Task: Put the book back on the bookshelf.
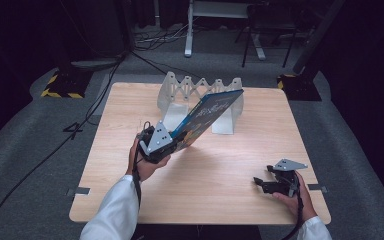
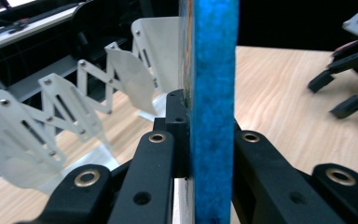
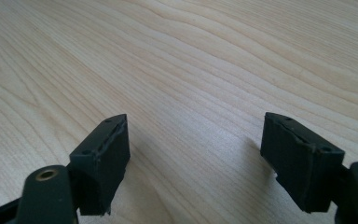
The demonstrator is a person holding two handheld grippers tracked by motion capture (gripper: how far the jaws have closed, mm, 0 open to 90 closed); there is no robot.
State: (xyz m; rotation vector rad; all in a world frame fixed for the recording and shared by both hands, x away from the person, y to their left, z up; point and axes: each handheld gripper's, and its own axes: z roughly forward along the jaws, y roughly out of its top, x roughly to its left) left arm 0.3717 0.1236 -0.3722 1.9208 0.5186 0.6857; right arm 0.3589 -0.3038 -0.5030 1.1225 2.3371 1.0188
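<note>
A blue-spined book (image 1: 207,116) with a picture cover is held tilted above the table, its far end up by the white accordion rack (image 1: 180,90). My left gripper (image 1: 172,140) is shut on the book's lower end. In the left gripper view the jaws clamp the blue spine (image 2: 214,93) from both sides, with the rack (image 2: 65,112) just behind on the left. Over the table's front right, my right gripper (image 1: 260,183) is open with nothing in it. Its two pads (image 3: 105,154) stand wide apart over bare wood.
The light wooden table (image 1: 220,170) is bare around the right gripper (image 2: 328,99). The rack's upright dividers stand at the back centre of the table. Black stands, cables and a table frame stand on the grey floor beyond the far edge.
</note>
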